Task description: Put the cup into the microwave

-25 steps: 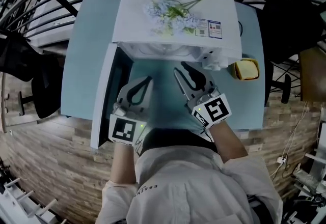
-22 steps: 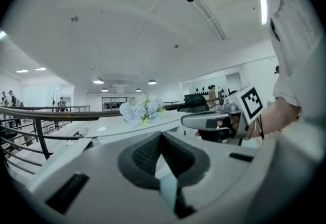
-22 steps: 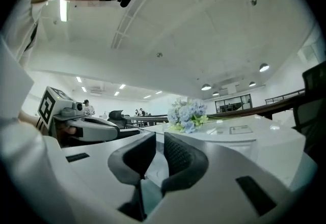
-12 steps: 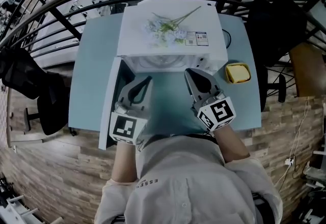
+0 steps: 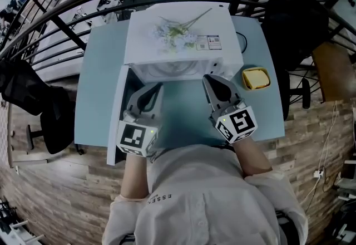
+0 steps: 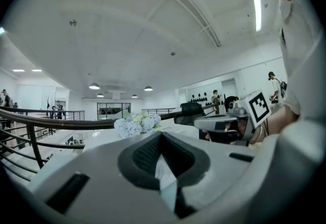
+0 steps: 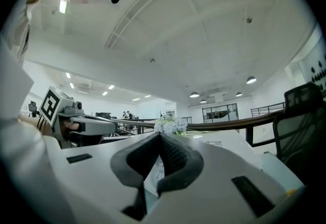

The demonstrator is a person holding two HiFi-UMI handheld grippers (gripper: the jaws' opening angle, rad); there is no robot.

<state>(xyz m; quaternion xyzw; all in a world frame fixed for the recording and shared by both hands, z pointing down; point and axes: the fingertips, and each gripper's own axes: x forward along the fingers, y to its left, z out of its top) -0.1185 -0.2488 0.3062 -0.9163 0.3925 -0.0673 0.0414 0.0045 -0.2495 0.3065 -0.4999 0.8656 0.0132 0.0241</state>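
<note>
Now the left gripper and the right gripper are both closed and empty, pointing at the open microwave; the yellow cup stands beside it.

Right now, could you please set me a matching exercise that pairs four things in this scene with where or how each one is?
Things:
1. pale blue bunch of flowers
2. yellow cup
3. white microwave door
4. right gripper

Places or states:
A. swung open on the left side
B. jaws together, holding nothing
C. lying on top of the white microwave
D. standing on the light blue table, to the right of the microwave

Pairs: 1-C, 2-D, 3-A, 4-B
</note>
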